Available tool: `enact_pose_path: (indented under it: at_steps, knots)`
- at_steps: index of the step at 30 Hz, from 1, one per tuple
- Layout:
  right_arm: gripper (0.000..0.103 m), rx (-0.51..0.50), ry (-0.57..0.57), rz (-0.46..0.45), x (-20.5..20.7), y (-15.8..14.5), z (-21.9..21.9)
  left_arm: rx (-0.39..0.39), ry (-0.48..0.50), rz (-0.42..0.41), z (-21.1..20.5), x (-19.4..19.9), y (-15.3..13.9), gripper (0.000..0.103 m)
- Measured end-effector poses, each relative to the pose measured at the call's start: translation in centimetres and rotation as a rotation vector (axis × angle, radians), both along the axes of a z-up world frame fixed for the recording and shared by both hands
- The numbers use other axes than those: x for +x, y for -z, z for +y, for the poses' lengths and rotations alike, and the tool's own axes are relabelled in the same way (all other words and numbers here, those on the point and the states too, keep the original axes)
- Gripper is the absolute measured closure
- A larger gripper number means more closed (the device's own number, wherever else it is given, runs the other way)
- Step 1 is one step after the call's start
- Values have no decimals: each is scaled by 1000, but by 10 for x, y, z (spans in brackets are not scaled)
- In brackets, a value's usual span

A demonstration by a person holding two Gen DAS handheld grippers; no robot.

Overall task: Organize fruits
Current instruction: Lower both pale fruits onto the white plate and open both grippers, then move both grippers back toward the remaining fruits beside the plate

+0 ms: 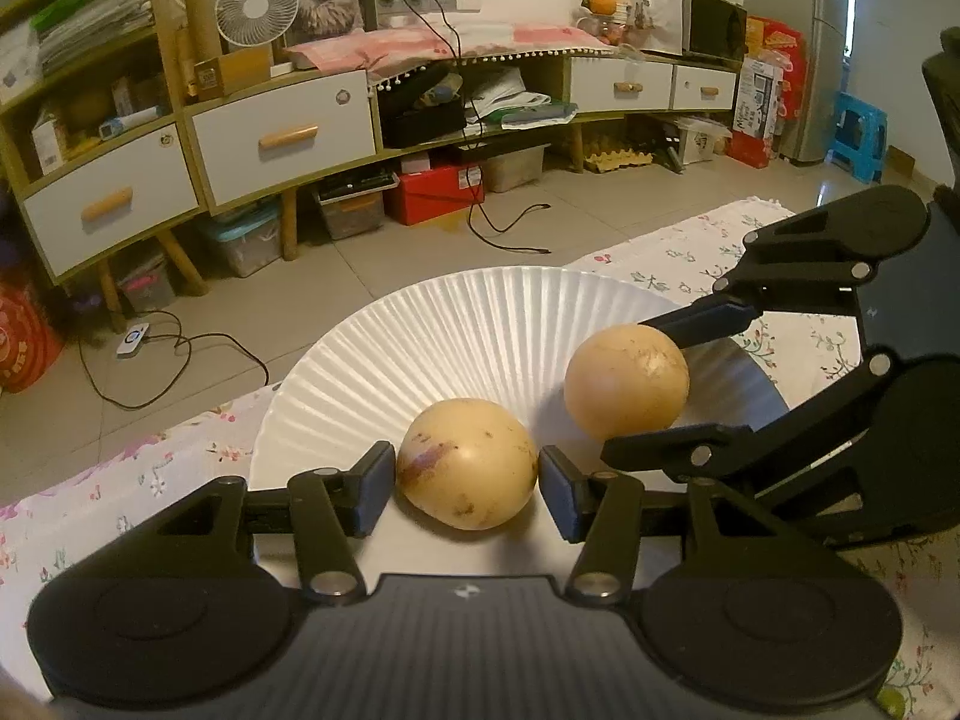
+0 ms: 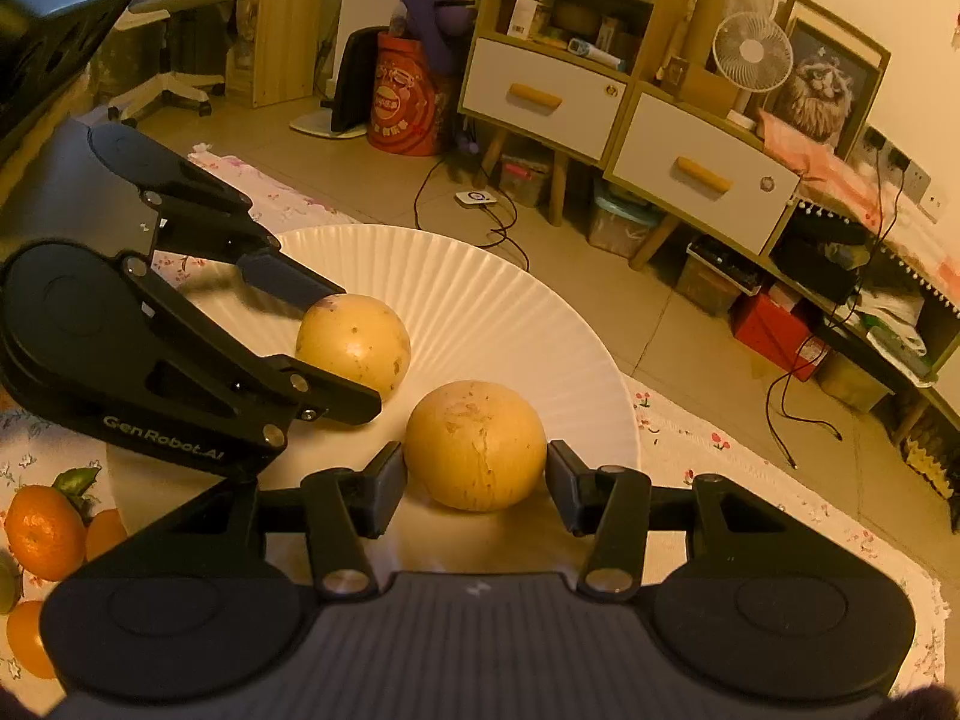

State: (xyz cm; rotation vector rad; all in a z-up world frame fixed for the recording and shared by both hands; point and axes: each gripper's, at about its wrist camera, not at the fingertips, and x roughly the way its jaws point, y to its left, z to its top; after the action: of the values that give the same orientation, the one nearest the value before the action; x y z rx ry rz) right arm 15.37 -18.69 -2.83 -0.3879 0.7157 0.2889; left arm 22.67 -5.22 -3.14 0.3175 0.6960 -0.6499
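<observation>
A white ribbed plate [image 1: 420, 348] [image 2: 510, 300] lies on the floral tablecloth. Two round yellow fruits rest in it. My left gripper [image 1: 468, 480] brackets a blotched yellow fruit [image 1: 467, 463]; its pads sit beside the fruit with a thin gap, so it is open. In the right wrist view the same gripper [image 2: 336, 348] and fruit [image 2: 354, 342] show at the left. My right gripper [image 2: 477, 471] brackets the other, browner fruit [image 2: 475, 445], pads just off its sides, open. It also shows in the left wrist view [image 1: 648, 390] around that fruit [image 1: 626, 381].
Several oranges [image 2: 45, 531] lie on the tablecloth [image 2: 720, 456] left of the plate. Beyond the table edge is tiled floor with cables, a low cabinet with white drawers [image 1: 282, 132], storage boxes and a red box [image 1: 432, 192].
</observation>
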Motion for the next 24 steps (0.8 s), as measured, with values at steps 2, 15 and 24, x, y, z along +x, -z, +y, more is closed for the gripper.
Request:
enact_pose_path:
  at_steps: [2,15,24]
  knots:
    - [51,5,-5,-3,-1,-2,0,2,-4,-9,1,0,-2,53]
    - [37,15,-1,-40,-24,-25,-3,-7,-12,-37,14,-27,-23,30]
    - [34,11,-3,-52,-57,-39,2,-29,-29,-38,26,-59,-33,21]
